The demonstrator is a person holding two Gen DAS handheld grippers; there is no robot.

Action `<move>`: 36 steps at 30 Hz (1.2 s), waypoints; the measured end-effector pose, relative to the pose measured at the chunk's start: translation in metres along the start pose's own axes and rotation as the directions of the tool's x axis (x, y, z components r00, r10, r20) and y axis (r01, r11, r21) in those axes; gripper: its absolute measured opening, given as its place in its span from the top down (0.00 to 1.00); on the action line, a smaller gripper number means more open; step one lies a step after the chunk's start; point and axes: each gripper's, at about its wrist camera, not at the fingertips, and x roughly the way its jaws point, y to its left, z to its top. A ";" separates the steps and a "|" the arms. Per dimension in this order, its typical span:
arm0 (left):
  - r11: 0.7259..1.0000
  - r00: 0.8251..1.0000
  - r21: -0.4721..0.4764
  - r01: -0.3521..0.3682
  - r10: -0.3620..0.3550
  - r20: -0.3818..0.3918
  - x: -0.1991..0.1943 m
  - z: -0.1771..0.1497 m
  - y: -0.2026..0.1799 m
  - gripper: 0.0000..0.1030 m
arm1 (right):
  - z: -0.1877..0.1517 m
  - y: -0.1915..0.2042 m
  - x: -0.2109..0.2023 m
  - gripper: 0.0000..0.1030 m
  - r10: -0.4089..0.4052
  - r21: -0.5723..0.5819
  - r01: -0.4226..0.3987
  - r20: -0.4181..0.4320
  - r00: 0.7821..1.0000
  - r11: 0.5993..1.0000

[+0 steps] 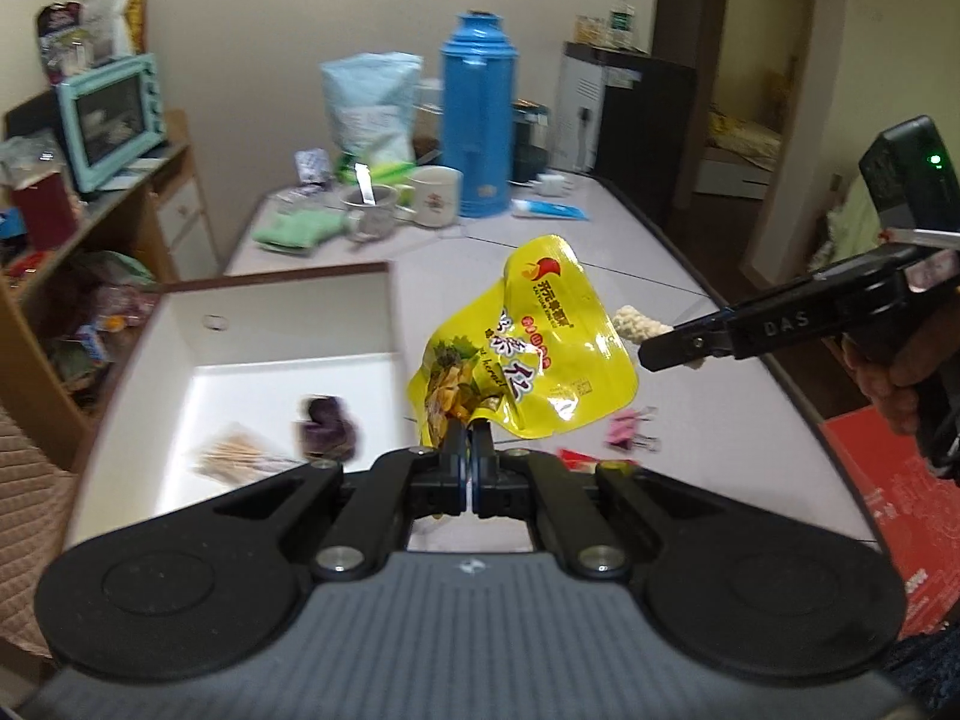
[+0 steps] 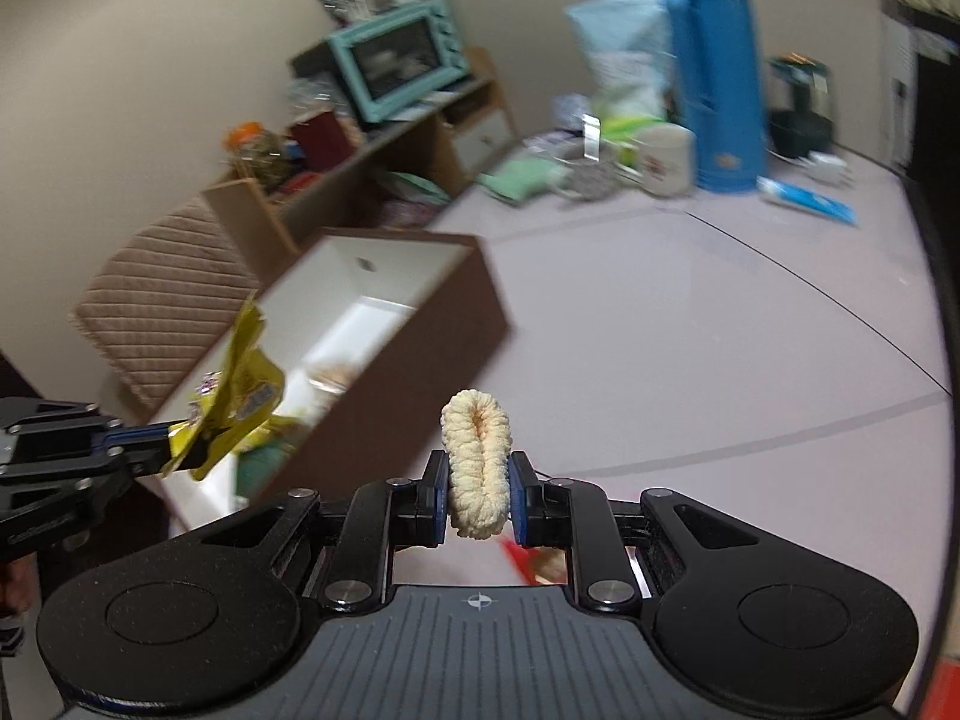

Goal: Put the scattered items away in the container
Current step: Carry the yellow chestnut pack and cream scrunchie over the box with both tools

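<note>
Over a pale worktop (image 1: 690,420), left gripper (image 1: 472,450) pinches a crumpled yellow snack packet (image 1: 534,354), right gripper (image 2: 478,495) a cream fluffy scrunchie (image 2: 477,468); next, both go over the white brown-rimmed box (image 1: 288,312) at left for release

Illumination: soft indoor light, moderate brightness, warm cast on walls.
Glare: specular highlights on yellow snack packet (image 1: 528,342), centre of left wrist view.
Blur: motion smear on purple item (image 1: 329,427) and container (image 2: 384,324); background shelving soft in right wrist view.
Distortion: strong fisheye curvature; dark vignette at upper right corners.
Shadows: faint, diffuse on table (image 2: 690,312).
</note>
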 end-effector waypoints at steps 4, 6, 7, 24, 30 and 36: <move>0.999 0.999 0.003 -0.040 0.040 -0.003 -0.008 0.001 0.035 1.00 | 0.017 0.036 0.024 0.82 0.048 -0.035 -0.048 0.006 0.999 0.998; 0.999 0.999 0.004 -0.052 0.052 -0.013 -0.005 0.002 0.055 1.00 | 0.027 0.053 0.040 0.82 0.063 -0.052 -0.063 0.005 0.998 0.997; 0.998 0.998 0.003 -0.055 0.055 -0.019 -0.003 0.003 0.064 1.00 | 0.031 0.061 0.048 0.82 0.070 -0.059 -0.069 0.004 0.998 0.996; 0.999 0.992 0.039 -0.007 0.012 -0.129 0.117 0.035 0.176 1.00 | 0.090 0.090 0.193 0.82 -0.060 -0.015 0.059 -0.065 0.996 0.998; 0.999 0.986 0.039 0.013 -0.006 -0.164 0.149 0.039 0.193 1.00 | 0.100 0.082 0.221 0.82 -0.088 -0.002 0.088 -0.096 0.991 0.996; 0.999 0.976 0.034 0.009 -0.001 -0.219 0.179 0.041 0.206 1.00 | 0.105 0.076 0.247 0.82 -0.118 -0.017 0.117 -0.127 0.985 0.993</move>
